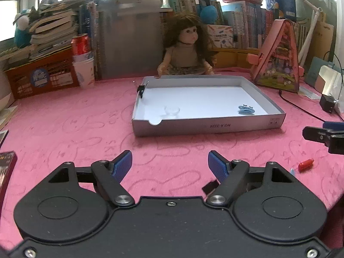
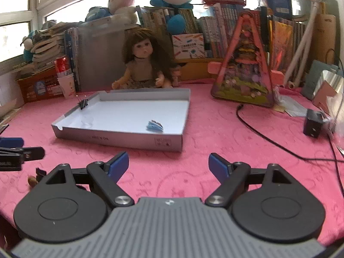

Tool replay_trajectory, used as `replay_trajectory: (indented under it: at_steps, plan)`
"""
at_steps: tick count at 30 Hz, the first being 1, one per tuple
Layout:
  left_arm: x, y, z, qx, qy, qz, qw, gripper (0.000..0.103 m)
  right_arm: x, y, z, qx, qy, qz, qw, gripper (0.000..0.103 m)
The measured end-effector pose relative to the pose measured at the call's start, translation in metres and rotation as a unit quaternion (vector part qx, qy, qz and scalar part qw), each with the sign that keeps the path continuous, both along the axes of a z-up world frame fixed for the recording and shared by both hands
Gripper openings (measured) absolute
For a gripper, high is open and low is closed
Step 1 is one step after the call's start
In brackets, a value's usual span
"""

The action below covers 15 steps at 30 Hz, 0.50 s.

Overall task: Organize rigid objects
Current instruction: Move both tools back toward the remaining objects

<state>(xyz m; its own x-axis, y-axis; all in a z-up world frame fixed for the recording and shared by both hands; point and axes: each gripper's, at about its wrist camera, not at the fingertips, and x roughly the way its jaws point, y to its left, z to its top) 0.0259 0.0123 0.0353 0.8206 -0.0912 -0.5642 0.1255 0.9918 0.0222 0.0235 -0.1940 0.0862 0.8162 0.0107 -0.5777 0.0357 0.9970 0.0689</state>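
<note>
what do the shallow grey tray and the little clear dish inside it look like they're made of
The shallow grey tray looks like matte cardboard, probably a box lid: thin folded walls, a thumb notch cut in the front edge, printed lettering, white inside. The small clear round dish looks like glossy transparent plastic or glass; the white floor shows through it, and the pictures cannot settle which.

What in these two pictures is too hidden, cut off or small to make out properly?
- Small black thing, left wrist view: mostly hidden behind the left hand-held gripper's finger.
- Brown bit, right wrist view: partly behind the right hand-held gripper; unidentifiable.
- Clear dish in the tray, right wrist view: nearly invisible against white.
- Tray label, left wrist view: upside down, too small.
</note>
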Motion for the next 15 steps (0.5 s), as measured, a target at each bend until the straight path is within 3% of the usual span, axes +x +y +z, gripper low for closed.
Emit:
replay_trajectory:
  at_steps: [15]
  plan:
    - [-0.032, 0.011, -0.017, -0.007, 0.001, 0.010, 0.9999, 0.071, -0.031, 0.001, -0.022, -0.007, -0.012, -0.031, 0.999, 0.092]
